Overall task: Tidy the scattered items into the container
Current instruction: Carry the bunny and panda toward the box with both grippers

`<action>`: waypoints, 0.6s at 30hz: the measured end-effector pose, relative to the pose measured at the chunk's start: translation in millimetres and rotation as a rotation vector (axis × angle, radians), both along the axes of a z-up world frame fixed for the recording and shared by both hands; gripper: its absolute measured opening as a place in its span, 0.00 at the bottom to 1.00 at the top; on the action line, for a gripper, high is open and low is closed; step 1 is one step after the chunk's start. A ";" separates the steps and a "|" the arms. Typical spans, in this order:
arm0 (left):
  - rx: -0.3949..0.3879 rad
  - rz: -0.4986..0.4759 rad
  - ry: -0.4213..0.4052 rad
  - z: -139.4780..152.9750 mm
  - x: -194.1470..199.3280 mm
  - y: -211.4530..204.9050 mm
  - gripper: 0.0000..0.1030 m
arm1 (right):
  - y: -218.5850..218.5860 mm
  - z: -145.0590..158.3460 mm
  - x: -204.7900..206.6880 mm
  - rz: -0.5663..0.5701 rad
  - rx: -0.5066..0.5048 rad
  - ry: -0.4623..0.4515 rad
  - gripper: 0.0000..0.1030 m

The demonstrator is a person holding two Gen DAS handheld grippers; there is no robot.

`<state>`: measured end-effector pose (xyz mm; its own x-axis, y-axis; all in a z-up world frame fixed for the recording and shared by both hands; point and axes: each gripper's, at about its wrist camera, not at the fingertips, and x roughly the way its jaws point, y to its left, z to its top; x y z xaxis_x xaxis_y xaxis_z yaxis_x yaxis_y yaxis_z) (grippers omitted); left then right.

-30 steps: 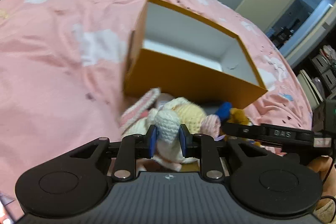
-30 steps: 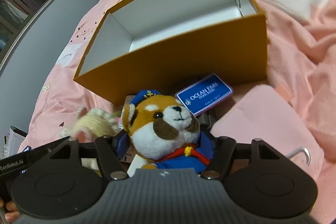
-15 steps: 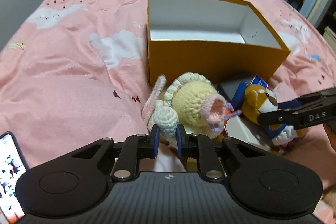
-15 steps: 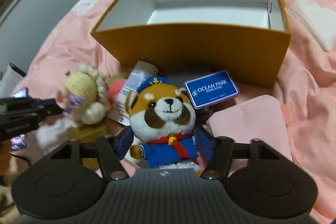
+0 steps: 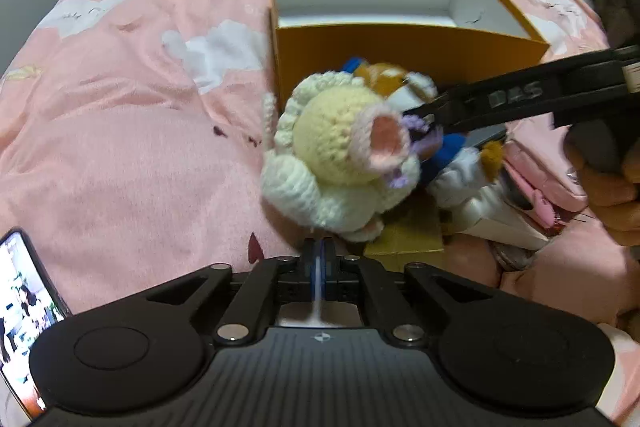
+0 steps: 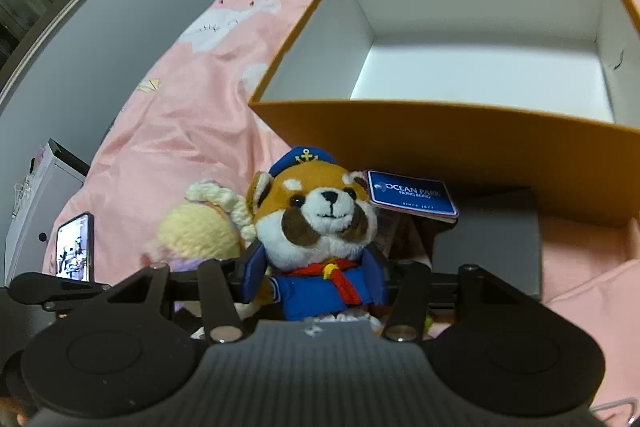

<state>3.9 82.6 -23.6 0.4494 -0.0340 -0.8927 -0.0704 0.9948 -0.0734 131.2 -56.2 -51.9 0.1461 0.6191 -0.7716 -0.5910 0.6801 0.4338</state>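
The pink bed (image 5: 120,155) carries everything, and the orange box (image 6: 460,155) sits open on it with nothing visible inside. All the scattered things lie against the box's near wall, outside it.

Closest to that wall is the red panda plush (image 6: 320,223) in a sailor suit, its blue Ocean Park tag (image 6: 412,195) hanging toward the box. The right hand-held gripper (image 6: 316,275) pinches the plush at the body, a finger on either side. A dark flat case (image 6: 488,247) lies under the tag, beside the box wall.

On the panda's side away from the box sits the crocheted doll (image 5: 340,147), cream and yellow, blurred in the left wrist view. The left hand-held gripper (image 5: 319,259) sits just below it with its fingers pressed together; whether a thin bit of the doll is caught between them I cannot tell. A phone (image 6: 74,247) lies farther from the box.

The risks look like these: the two toys touch, so lifting the panda may drag the doll along; the soft body may slip; and the tag could snag on the box rim.
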 end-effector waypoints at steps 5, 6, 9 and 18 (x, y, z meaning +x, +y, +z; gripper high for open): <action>-0.009 -0.020 -0.038 32.1 1.9 8.3 0.34 | -6.0 -0.2 5.1 -0.011 0.002 0.033 0.52; -0.018 -0.025 -0.052 39.6 4.4 9.3 0.36 | -5.7 -0.6 6.0 -0.010 0.004 0.039 0.52; -0.050 -0.021 -0.071 55.5 19.9 12.7 0.57 | -4.0 -0.3 6.0 0.001 0.005 0.039 0.52; -0.136 0.016 0.199 44.2 98.9 27.9 0.60 | -5.7 -0.8 7.8 0.021 0.013 0.069 0.52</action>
